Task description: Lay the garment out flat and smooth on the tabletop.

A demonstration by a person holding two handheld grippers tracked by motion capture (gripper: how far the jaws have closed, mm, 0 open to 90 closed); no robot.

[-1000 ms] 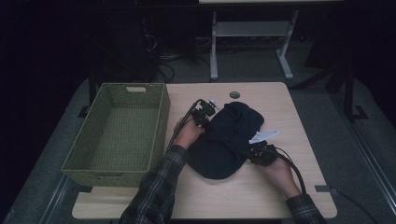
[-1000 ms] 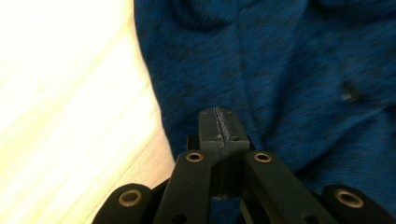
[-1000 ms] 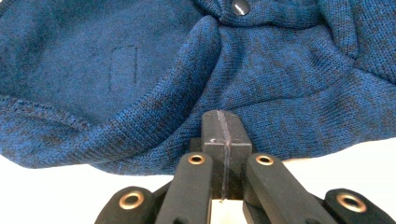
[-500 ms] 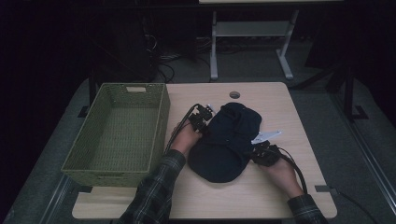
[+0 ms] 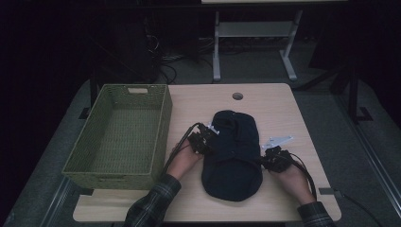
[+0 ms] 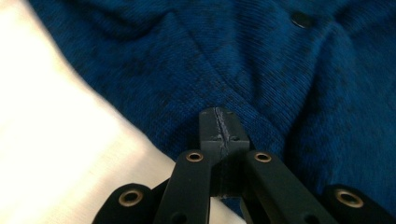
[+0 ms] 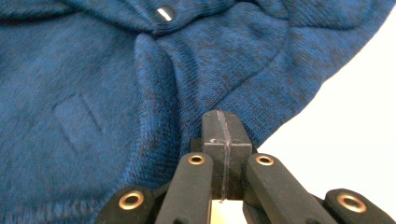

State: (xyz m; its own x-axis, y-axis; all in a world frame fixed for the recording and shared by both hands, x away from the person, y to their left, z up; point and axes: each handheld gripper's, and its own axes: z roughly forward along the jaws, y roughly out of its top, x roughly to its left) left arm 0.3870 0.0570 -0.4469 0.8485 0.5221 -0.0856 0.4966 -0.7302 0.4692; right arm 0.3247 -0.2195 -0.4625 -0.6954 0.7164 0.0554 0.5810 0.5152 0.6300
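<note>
Near the desk's front edge, I have both claws, left (image 5: 204, 140) and right (image 5: 273, 158), closed beside the half-folded sweater (image 5: 232, 153); basket (image 5: 118, 168) empty.

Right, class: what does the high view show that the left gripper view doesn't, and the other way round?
High view: the green woven basket left of the garment, the right gripper at the garment's other edge, and both forearms. Left gripper view: the knit's texture and a dark button up close. Shared: the dark blue knitted garment on the pale table, with the left gripper, jaws shut, at its edge.
</note>
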